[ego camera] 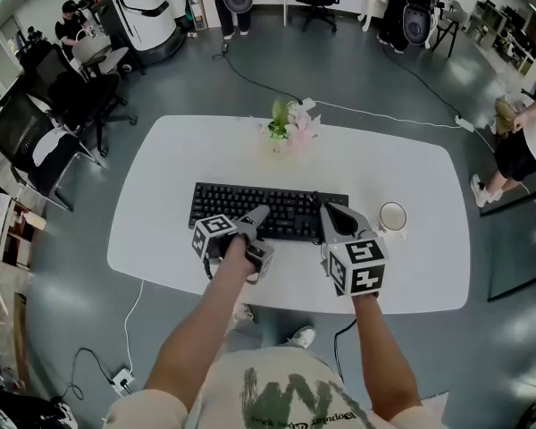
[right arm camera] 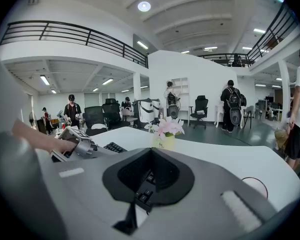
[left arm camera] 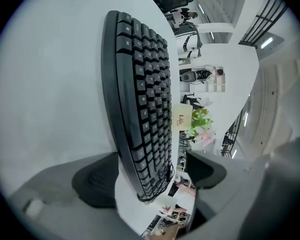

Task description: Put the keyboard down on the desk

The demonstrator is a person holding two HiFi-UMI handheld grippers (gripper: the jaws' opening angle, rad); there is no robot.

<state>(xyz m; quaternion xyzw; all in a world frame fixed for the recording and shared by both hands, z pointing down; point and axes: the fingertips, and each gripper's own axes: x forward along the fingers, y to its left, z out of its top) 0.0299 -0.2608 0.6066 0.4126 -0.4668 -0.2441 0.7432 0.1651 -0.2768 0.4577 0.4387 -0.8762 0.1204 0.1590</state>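
A black keyboard (ego camera: 268,211) lies flat on the white desk (ego camera: 411,177). My left gripper (ego camera: 250,229) is turned on its side at the keyboard's near edge. In the left gripper view the keyboard (left arm camera: 140,99) runs between the two wide-apart pads (left arm camera: 97,184) of the left gripper (left arm camera: 150,176), with a gap on the far side. My right gripper (ego camera: 332,214) sits over the keyboard's right end. Its jaws (right arm camera: 147,184) are drawn together and only a few keys show through the slit. The left gripper (right arm camera: 75,144) also shows there.
A small pot of pink flowers (ego camera: 290,128) stands at the desk's far edge. A round cup (ego camera: 393,215) sits just right of the keyboard. Office chairs (ego camera: 36,132), standing people (ego camera: 527,141) and floor cables (ego camera: 268,88) surround the desk.
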